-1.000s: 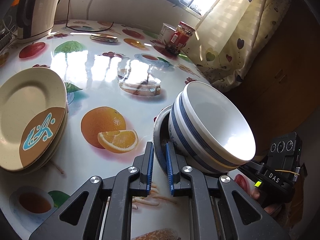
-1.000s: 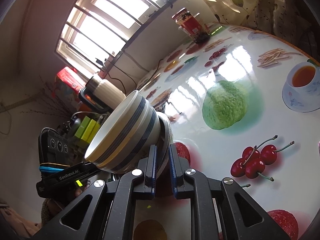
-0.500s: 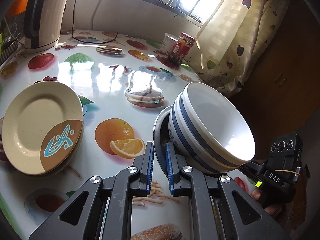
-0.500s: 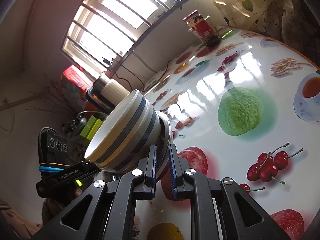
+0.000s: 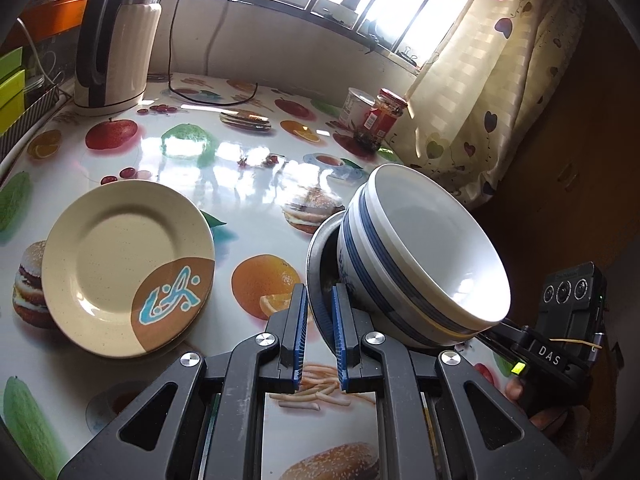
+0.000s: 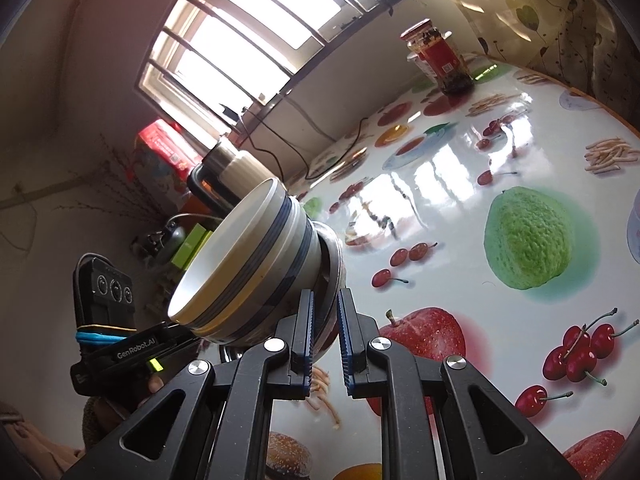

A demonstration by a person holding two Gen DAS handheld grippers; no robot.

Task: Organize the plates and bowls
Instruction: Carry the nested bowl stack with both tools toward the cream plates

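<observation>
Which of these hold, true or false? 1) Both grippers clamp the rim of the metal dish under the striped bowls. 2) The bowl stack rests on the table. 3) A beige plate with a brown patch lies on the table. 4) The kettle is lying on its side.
1) True: left gripper and right gripper each pinch the metal dish carrying the striped bowls.
2) False: the stack is held tilted above the table.
3) True: the beige plate lies there, another plate's edge showing beneath it.
4) False: the kettle stands upright near the window.
</observation>
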